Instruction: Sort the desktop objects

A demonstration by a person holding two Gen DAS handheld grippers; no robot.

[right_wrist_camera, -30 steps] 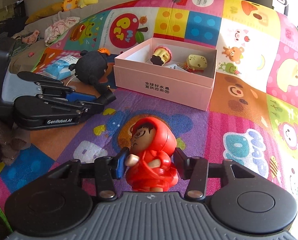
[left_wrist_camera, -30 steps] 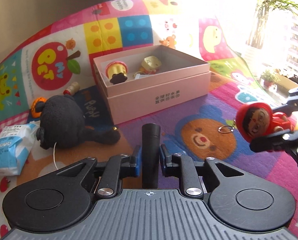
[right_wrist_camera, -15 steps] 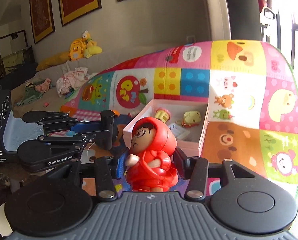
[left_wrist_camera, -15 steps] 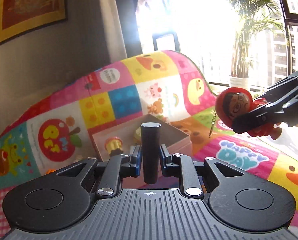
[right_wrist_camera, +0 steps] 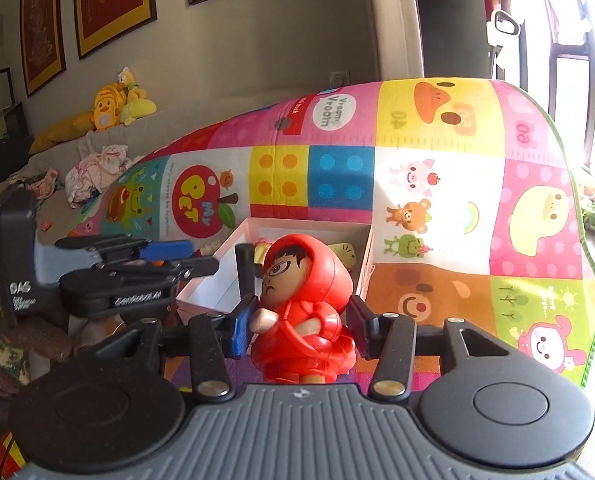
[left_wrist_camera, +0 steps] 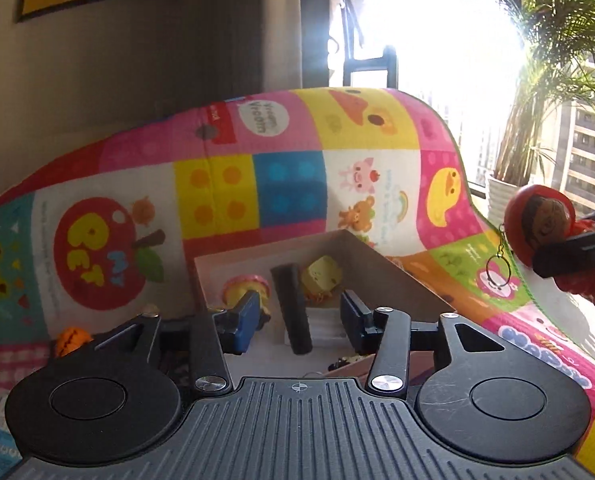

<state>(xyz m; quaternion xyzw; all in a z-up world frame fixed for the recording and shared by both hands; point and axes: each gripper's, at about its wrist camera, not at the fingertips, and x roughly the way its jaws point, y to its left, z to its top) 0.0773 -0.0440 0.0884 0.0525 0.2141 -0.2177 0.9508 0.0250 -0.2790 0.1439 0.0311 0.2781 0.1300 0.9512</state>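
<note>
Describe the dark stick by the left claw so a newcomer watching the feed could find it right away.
Find the pink box on the colourful play mat. Just over its open top, the left claw has just been opening, and the black cylinder stands tilted between its blue pads, apparently touching neither. Unlike the pink-capped toy and yellow toy beside it, it is plain, matt and featureless.

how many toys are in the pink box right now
2 small toys, plus a black cylinder. In the pink box, a pink-and-yellow toy sits at the left, a pale yellow toy to its right, and the black cylinder tilts between them. The left tool may hide more.
</note>
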